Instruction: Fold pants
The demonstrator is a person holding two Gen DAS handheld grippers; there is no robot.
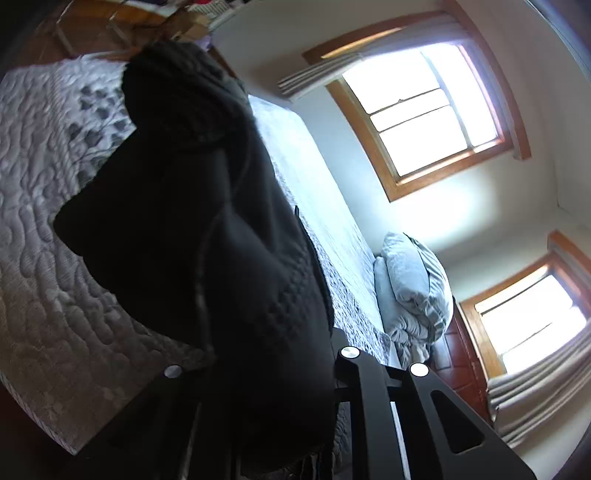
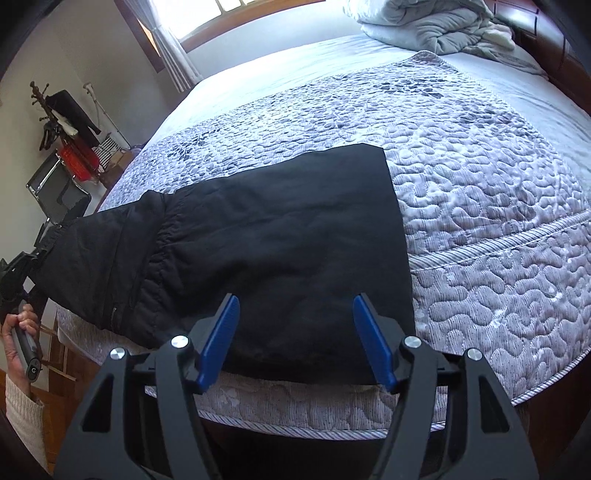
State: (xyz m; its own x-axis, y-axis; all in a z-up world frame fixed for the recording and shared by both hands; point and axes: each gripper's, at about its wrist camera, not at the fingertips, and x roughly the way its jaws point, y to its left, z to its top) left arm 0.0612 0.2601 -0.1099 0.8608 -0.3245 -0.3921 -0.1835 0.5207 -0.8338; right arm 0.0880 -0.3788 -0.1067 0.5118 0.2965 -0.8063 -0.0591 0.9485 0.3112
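Black pants (image 2: 277,229) lie folded across the near part of the quilted bed (image 2: 480,184), their right edge straight. Their left end is lifted off the bed's left edge by my left gripper (image 2: 40,240), which is shut on the fabric there. In the left wrist view the pants (image 1: 184,203) drape over the left gripper (image 1: 258,350) and hide its fingertips. My right gripper (image 2: 295,306) hovers open over the near edge of the pants. Nothing sits between its blue pads (image 2: 221,332).
A crumpled grey duvet (image 2: 436,26) is piled at the head of the bed. A coat rack (image 2: 62,122) and a chair (image 2: 55,188) stand left of the bed. A hand in a pale sleeve (image 2: 22,321) holds the left gripper's handle. Windows (image 1: 424,118) line the wall.
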